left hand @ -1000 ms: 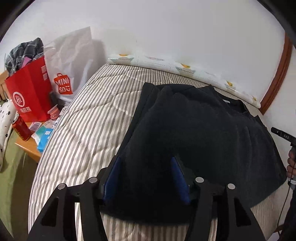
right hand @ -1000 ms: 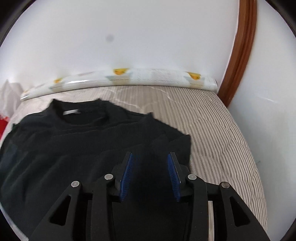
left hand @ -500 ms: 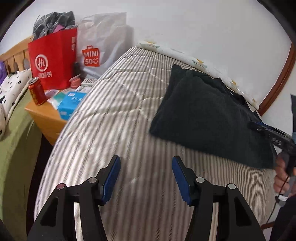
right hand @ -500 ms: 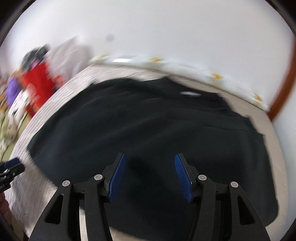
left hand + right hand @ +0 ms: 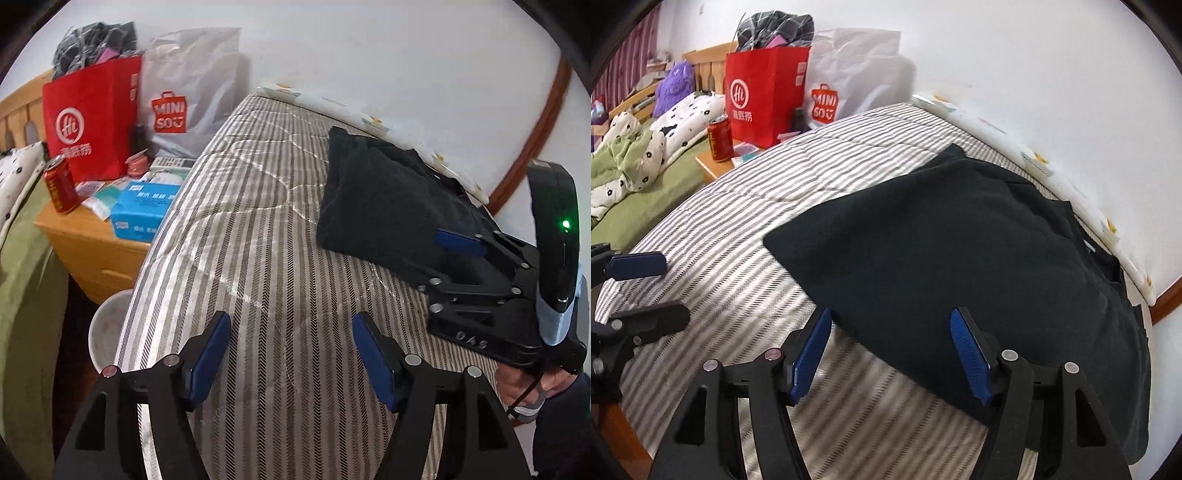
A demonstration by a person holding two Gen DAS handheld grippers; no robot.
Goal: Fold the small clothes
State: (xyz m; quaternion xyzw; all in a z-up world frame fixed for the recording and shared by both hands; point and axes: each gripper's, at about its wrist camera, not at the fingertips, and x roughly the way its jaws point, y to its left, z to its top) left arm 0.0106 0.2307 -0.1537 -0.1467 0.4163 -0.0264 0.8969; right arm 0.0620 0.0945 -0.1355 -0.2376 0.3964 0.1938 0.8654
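The black sweater (image 5: 960, 258) is now let go by both tools: a second ago cloth was held between each pair of blue pads, and since then both sets of jaws have been opening. The left gripper (image 5: 291, 354) is seen in the lower middle of its own view with jaws wide and only the striped bed (image 5: 258, 221) between them. The right gripper (image 5: 890, 354) is likewise spread, its jaws wide over the near edge of the sweater, with no pad seen pressing on cloth. A fold is judged to have just been laid, so the sweater now lies doubled in the right half of the bed, close to the wall (image 5: 1034, 74).

The sweater's far edge is set against the pale strip (image 5: 1100, 221) along the wall at the right, so little room is left there. Open bed is left at the lower left of both views. Beyond the bed's left edge, a nightstand (image 5: 85, 240) is crowded with a red bag (image 5: 92, 122), a can (image 5: 61, 188) and a blue box (image 5: 144, 206).
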